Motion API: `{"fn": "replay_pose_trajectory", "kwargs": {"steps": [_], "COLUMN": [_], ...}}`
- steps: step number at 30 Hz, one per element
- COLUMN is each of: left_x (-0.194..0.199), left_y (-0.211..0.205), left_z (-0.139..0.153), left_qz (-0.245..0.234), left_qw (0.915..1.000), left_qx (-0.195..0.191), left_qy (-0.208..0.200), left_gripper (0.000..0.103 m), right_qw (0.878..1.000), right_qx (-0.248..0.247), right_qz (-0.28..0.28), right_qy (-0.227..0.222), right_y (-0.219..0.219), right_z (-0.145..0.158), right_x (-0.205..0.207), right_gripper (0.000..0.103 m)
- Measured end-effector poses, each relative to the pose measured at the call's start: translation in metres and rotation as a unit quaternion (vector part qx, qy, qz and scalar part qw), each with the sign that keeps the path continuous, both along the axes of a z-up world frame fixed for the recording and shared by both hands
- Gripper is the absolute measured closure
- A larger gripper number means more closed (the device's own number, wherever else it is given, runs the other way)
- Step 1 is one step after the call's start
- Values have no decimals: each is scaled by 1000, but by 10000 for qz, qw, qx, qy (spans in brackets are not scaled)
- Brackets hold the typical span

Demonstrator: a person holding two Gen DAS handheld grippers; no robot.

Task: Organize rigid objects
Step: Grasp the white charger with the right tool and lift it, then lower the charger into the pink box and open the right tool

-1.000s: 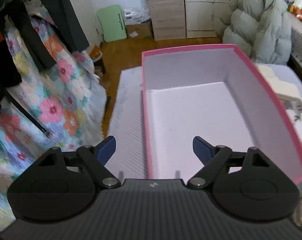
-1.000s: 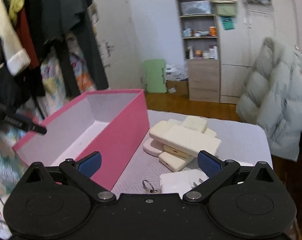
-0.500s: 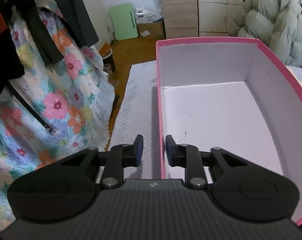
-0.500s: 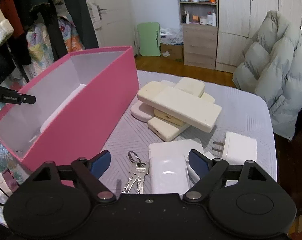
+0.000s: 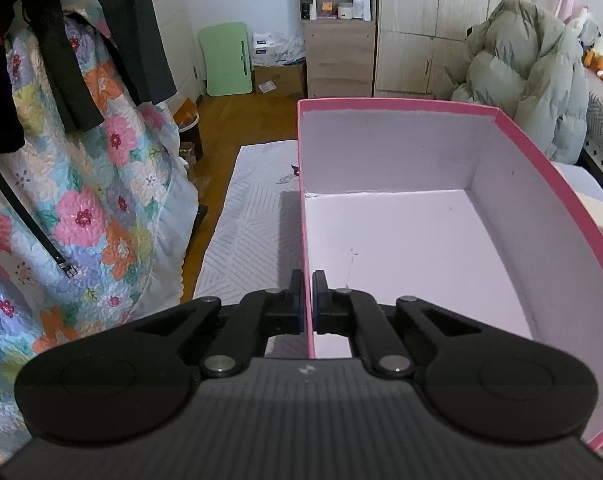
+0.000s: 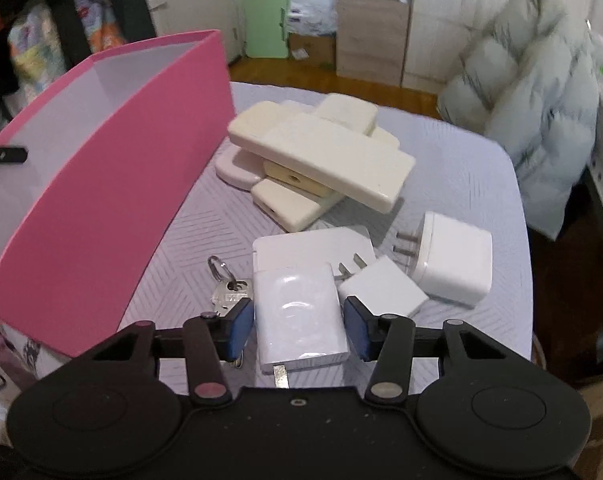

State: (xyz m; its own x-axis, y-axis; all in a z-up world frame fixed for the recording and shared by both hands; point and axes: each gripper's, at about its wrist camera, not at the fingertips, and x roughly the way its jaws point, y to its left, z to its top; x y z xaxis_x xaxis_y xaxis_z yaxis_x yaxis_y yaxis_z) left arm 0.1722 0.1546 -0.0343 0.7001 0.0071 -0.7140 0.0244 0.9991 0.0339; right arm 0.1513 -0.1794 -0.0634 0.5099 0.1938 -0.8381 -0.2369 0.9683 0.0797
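A pink box with a white inside stands open and holds nothing; it also shows at the left of the right wrist view. My left gripper is shut on the box's near left wall, one finger on each side. My right gripper is open around a white charger that lies flat on the table, with small gaps to both pads. A set of keys lies just left of it. Two more white plug adapters lie to the right.
A pile of cream plastic cases lies behind the chargers on the grey patterned tablecloth. A floral quilt hangs left of the table. A grey padded coat sits on a chair at the right.
My left gripper has closed from wide open onto the box's left wall. My right gripper has come down and forward over the white charger and its fingers have narrowed around it.
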Motion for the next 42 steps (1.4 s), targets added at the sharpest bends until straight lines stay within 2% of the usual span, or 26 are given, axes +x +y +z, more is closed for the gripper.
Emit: {"fn": "replay_pose_trajectory", "kwargs": {"steps": [5,8,13,19,27,30,33,36,39,42], "left_x": [-1,-2,-3,-1,-1,-1,-1,-1,-2,-2], "left_y": [-2,-3,0,1,1,3,3,3,2,2], "left_z": [0,0,0,0,-1,-1,-1,-2,-2,-2], "left_qz": [-17,-21,-1,18,25,55,26,9,-14,-34], "left_qw": [9999,9999,10000,10000,10000,10000,9999,10000,9999,9999], "left_qx": [106,146,9,32,37,-37,-55,-38,25,41], "left_qy": [-51,-83,-77,-65,-65,-73,-84,-91,-117,-131], "left_gripper": [100,100,100,100,100,100,100,100,100,100], "right_qw": [9997,9997,9994,9975,9922,9845,9763,9728,9687,9653], "right_qx": [-12,-82,234,632,916,1328,1745,1955,2212,2289], "right_qz": [-2,-68,-237,-239,-45,188,491,765,1052,1233], "right_qy": [232,199,58,-199,-840,-1127,-1183,-978,-408,260], "right_y": [6,9,1,0,19,28,41,63,94,128], "right_z": [-14,-12,-3,22,70,99,121,131,125,105], "right_x": [15,17,8,-2,-10,-9,6,29,59,80], "right_gripper": [46,47,48,49,49,49,49,49,49,49]}}
